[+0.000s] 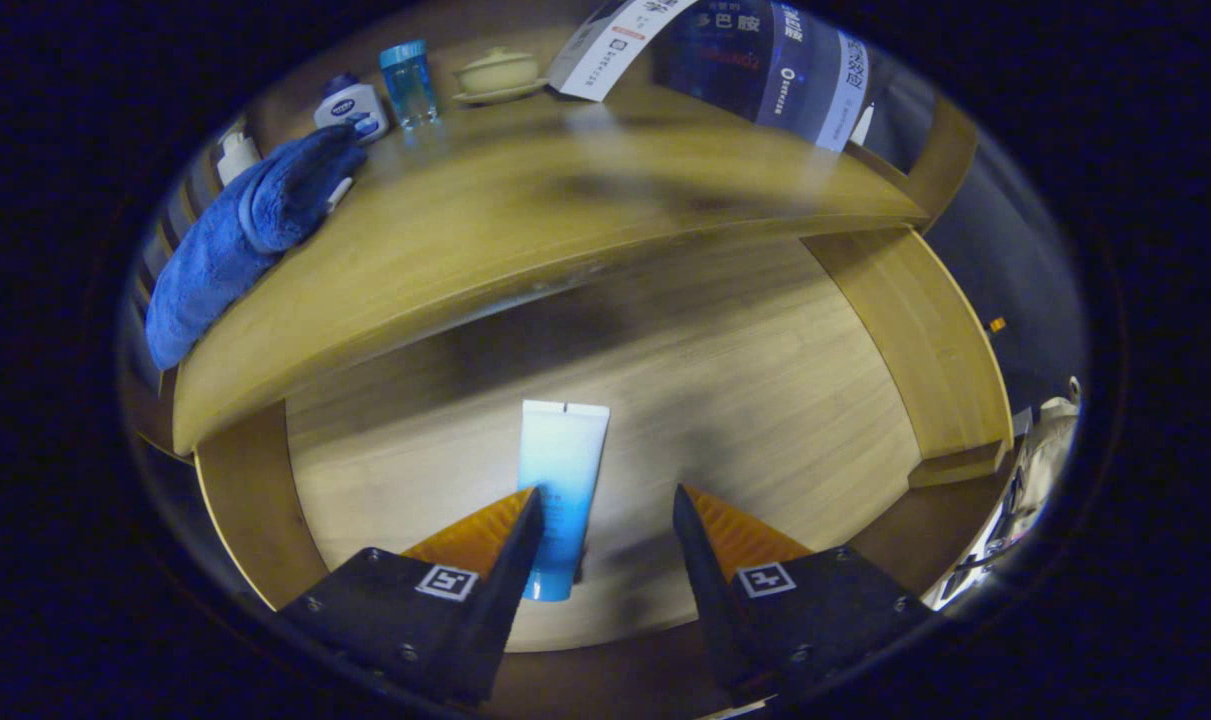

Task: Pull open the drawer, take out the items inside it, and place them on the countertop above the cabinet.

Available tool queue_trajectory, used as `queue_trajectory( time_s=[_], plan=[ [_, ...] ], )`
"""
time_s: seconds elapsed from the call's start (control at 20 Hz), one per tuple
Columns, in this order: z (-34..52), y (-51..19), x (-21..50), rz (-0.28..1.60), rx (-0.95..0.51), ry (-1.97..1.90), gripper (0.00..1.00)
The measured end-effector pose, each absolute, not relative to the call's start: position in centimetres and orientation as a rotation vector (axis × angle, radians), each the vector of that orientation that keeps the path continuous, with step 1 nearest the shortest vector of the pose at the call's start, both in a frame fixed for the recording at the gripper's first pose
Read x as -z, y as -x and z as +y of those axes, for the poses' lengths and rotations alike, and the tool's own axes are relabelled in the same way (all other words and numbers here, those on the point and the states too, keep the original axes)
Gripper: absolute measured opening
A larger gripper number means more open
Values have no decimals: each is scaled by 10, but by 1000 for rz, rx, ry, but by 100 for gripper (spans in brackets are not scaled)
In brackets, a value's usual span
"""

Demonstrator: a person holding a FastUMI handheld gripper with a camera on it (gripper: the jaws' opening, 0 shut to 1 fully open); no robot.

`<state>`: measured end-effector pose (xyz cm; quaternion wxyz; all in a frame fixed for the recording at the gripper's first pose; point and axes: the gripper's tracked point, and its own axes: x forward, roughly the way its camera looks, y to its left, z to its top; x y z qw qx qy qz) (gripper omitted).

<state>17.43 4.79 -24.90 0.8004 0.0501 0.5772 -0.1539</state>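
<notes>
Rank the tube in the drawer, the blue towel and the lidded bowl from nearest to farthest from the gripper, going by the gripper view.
1. Tube: lying in the open drawer, between the open fingers of the gripper, close to one of them.
2. Blue towel: on the countertop, near its front edge.
3. Lidded bowl: at the countertop's back.

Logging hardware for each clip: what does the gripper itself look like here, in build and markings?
The gripper has two wedge-shaped fingers tapering to narrow tips, with ribbed inner pads. Each sits on a dark angular housing fastened with small screws, and each housing carries a square black-and-white fiducial marker on top. No cables are visible.
</notes>
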Motion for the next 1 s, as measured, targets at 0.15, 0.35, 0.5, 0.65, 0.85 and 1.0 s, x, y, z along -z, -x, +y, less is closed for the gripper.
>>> queue_trajectory(
  time_s=[0.15,0.35,0.5,0.65,0.85,1.0],
  plan=[
    [65,-182,248,1218,328,-240,82],
    [66,-170,254,1244,360,-308,82],
    [65,-162,262,1256,383,-373,82],
    [67,-157,266,1262,378,-424,83],
    [68,-156,272,1256,376,-444,83],
    [68,-157,272,1244,369,-445,80]
  ],
)
